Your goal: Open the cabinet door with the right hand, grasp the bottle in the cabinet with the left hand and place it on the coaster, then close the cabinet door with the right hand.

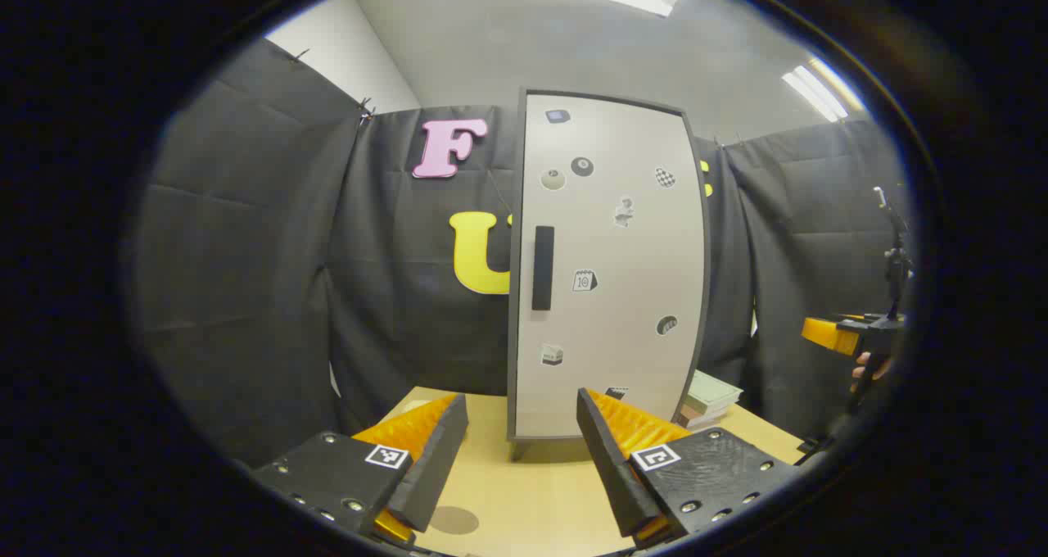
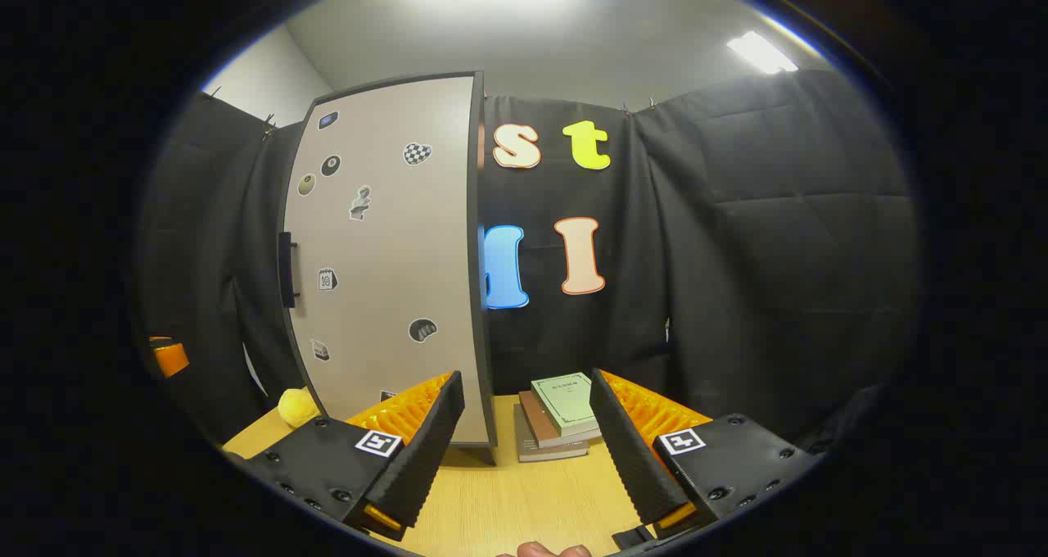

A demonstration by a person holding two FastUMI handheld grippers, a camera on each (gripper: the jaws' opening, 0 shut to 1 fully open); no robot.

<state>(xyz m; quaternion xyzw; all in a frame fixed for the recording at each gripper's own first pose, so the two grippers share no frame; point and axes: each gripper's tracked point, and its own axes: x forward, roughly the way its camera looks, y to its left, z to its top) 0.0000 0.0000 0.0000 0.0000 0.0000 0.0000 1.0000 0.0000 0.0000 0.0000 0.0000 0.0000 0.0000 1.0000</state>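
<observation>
I held both units back from the cabinet (image 1: 610, 262) — its door (image 2: 385, 254) was shut, so the bottle inside could not be seen. Left hand-held gripper (image 1: 521, 450) stood wide, empty; right hand-held gripper (image 2: 524, 442) wide too, off the handle (image 1: 543, 267) — judged opening not yet begun. Coaster (image 1: 453, 520) lay on the worktop (image 1: 532, 491) below my left unit
</observation>
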